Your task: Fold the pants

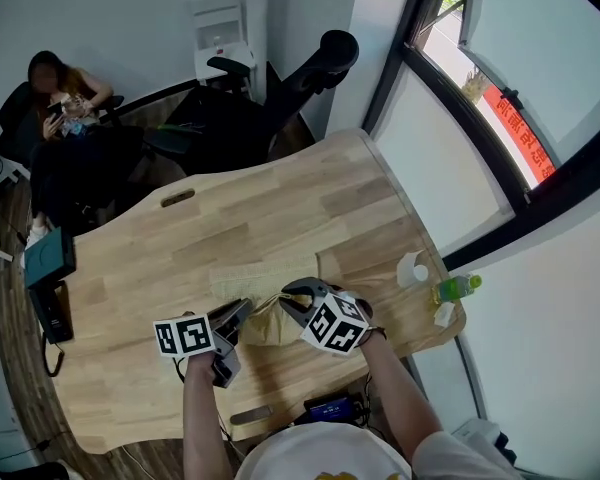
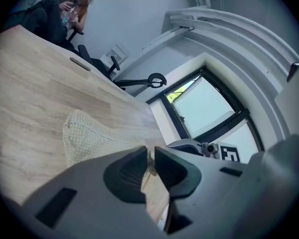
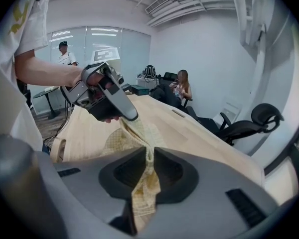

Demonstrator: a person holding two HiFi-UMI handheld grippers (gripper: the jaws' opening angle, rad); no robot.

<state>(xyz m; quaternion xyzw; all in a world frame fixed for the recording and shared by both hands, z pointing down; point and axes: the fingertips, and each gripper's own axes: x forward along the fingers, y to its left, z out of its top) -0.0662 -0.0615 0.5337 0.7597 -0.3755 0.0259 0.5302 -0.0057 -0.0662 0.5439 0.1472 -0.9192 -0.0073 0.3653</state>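
Grey left gripper (image 1: pixel 244 309) and right gripper (image 1: pixel 286 298), black-and-white marker cubes (image 1: pixel 337 325); white short-sleeved shirt (image 1: pixel 320 454)

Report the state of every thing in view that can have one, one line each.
pants: bunched, pinched at two spots, part of them lying on the table
left gripper: shut on the pants
right gripper: shut on the pants
green bottle: lying on its side near the table's edge
black office chair: unoccupied
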